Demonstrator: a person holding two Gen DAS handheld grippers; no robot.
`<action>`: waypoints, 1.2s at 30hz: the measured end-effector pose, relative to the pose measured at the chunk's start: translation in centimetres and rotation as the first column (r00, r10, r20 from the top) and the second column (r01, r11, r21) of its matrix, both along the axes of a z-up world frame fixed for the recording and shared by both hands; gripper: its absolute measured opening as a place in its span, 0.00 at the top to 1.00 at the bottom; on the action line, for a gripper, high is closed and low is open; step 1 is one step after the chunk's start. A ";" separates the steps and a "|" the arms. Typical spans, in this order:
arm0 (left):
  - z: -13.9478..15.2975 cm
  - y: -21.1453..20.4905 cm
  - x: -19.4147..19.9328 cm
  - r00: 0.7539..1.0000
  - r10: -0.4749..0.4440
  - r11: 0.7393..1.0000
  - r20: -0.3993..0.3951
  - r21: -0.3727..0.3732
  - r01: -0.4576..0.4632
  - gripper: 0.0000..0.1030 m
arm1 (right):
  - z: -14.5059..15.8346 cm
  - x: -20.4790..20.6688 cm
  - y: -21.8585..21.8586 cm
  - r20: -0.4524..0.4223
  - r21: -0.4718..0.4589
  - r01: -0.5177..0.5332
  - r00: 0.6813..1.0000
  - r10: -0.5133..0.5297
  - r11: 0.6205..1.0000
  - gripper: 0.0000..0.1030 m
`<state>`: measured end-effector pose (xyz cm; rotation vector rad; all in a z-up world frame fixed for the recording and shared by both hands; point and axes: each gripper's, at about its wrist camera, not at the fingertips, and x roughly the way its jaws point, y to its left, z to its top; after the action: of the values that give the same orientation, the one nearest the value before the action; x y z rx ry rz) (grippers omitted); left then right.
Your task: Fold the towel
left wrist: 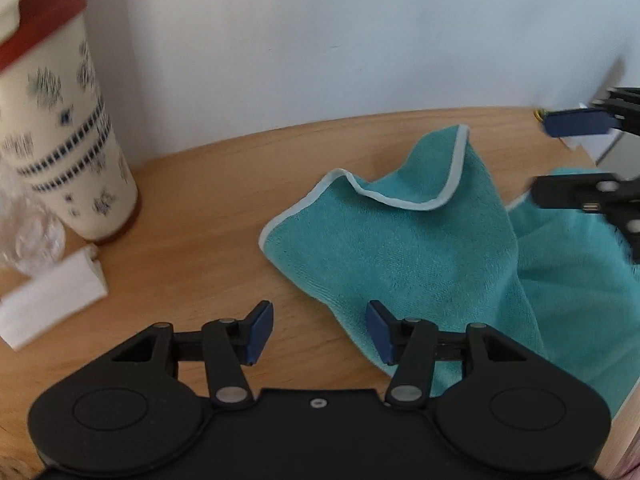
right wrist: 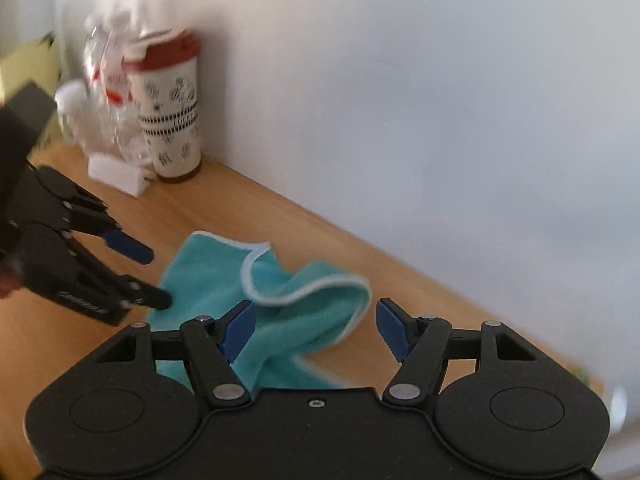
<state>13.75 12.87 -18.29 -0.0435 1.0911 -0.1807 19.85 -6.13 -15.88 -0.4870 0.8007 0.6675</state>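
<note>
A teal towel (left wrist: 420,248) with a pale border lies crumpled on the wooden table (left wrist: 208,208), one corner folded up. My left gripper (left wrist: 320,330) is open just above the towel's near left edge, nothing between its blue pads. In the right wrist view the same towel (right wrist: 224,280) lies rumpled below my right gripper (right wrist: 316,330), which is open and empty over the cloth's near part. The left gripper (right wrist: 156,276) shows there at the left, open beside the towel. The right gripper (left wrist: 538,160) appears at the right edge of the left wrist view, open.
A cream tumbler (left wrist: 60,128) with a red lid stands at the back left by the white wall (left wrist: 360,40). A white block (left wrist: 52,300) and crinkled clear plastic (left wrist: 28,236) lie beside it. Small white items (left wrist: 588,144) sit at the far right.
</note>
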 end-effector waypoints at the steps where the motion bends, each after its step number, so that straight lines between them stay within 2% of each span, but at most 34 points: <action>1: -0.1 0.1 0.3 1.000 0.013 1.000 0.000 -0.019 -0.013 0.52 | -0.4 0.6 0.2 -0.010 -0.015 -0.017 1.000 0.017 1.000 0.32; 3: -0.4 0.2 0.9 0.999 0.032 0.998 -0.014 -0.055 -0.033 0.58 | -1.4 1.4 0.4 -0.022 -0.045 -0.061 0.998 0.060 0.997 0.33; 4: -0.6 0.1 1.2 0.999 0.038 0.997 -0.018 -0.064 -0.040 0.60 | -1.8 1.8 0.5 -0.028 -0.060 -0.083 0.996 0.081 0.995 0.38; 5: -0.8 0.0 1.4 0.999 0.045 0.996 -0.021 -0.072 -0.046 0.66 | -2.3 2.2 0.6 -0.035 -0.074 -0.105 0.994 0.103 0.992 0.39; 6: -1.0 -0.5 1.9 0.999 0.049 0.996 -0.024 -0.073 -0.051 0.72 | -2.8 2.6 0.7 -0.041 -0.089 -0.127 0.991 0.124 0.988 0.42; 8: -1.5 -0.9 2.3 0.997 0.064 0.996 -0.039 -0.064 -0.067 0.75 | -3.9 3.2 1.0 -0.048 -0.131 -0.174 0.985 0.169 0.976 0.48; 11: -1.7 -1.2 2.5 0.996 0.078 0.994 -0.036 -0.070 -0.081 0.86 | -4.6 3.8 0.8 -0.066 -0.133 -0.210 0.977 0.203 0.969 0.71; 12: -1.6 -1.3 2.6 0.995 0.097 0.993 -0.036 -0.070 -0.100 0.90 | -4.7 3.9 0.7 -0.075 -0.125 -0.221 0.974 0.213 0.967 0.88; 15: -1.3 -1.4 2.5 0.991 0.132 0.989 -0.034 -0.064 -0.134 0.93 | -3.8 3.6 -0.1 -0.046 -0.080 -0.214 0.976 0.211 0.973 0.91; 19: 0.7 -1.7 1.3 0.985 0.174 0.984 0.002 -0.028 -0.174 0.95 | -1.1 2.3 -1.4 0.003 0.007 -0.219 0.976 0.219 0.976 0.91; 23: 4.7 -2.2 -2.0 0.975 0.215 0.976 0.054 -0.021 -0.215 0.95 | 2.6 -0.3 -2.9 0.076 0.104 -0.253 0.966 0.245 0.962 0.91; 26: 6.9 -2.5 -4.6 0.960 0.271 0.962 0.071 -0.057 -0.267 0.96 | 4.5 -1.9 -3.6 0.125 0.141 -0.285 0.955 0.269 0.948 0.91; 29: 9.3 -3.8 -7.0 0.953 0.277 0.961 0.126 -0.016 -0.277 0.96 | 6.1 -3.0 -4.1 0.167 0.186 -0.325 0.940 0.296 0.927 0.91; 33: 13.3 -5.1 -11.0 0.932 0.325 0.945 0.162 -0.023 -0.326 0.96 | 8.7 -3.2 -5.3 0.176 0.329 -0.367 0.929 0.325 0.870 0.91; 36: 16.2 -6.3 -12.9 0.918 0.357 0.932 0.173 -0.007 -0.361 0.96 | 9.3 -3.2 -4.6 0.184 0.345 -0.399 0.916 0.355 0.850 0.90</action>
<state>0.88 6.60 -2.11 -0.2019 0.8943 0.1587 16.63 -10.74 -6.55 -0.3266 0.4496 1.1268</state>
